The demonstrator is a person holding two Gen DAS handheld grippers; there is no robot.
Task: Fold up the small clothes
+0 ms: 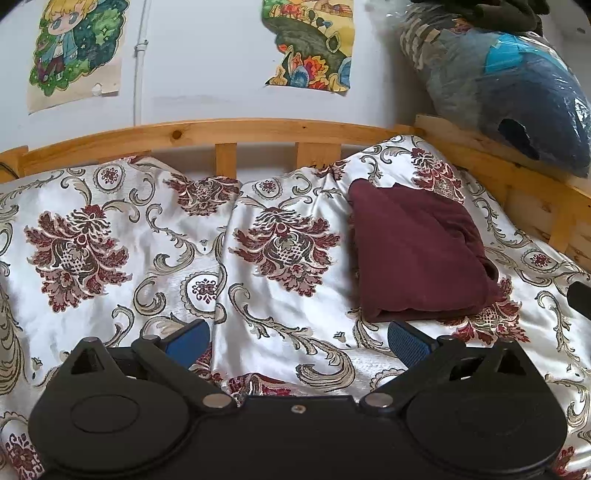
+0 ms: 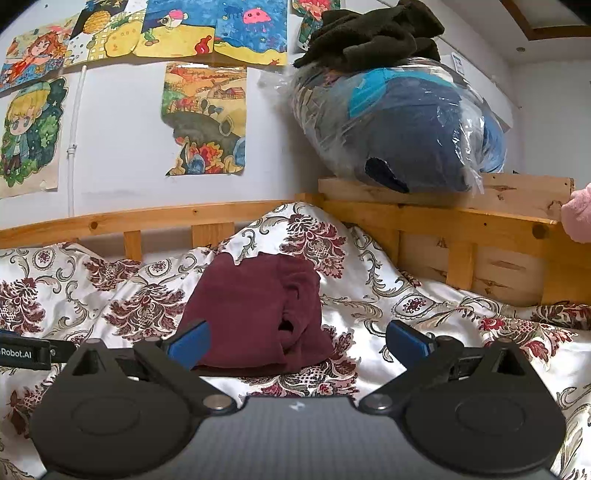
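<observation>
Maroon garment (image 1: 417,254) folded compact, lying mid-right of frame on bed cover (image 1: 147,229), set toward corner, likely finished. Left gripper (image 1: 299,341) and right gripper (image 2: 297,339): fingers spread wide, empty, clear of cloth.

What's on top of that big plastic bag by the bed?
A pile of dark fuzzy clothes sits on the plastic bag. Inside the bag, blue and grey fabric shows through. Whatever lies deeper in it is hidden.
</observation>
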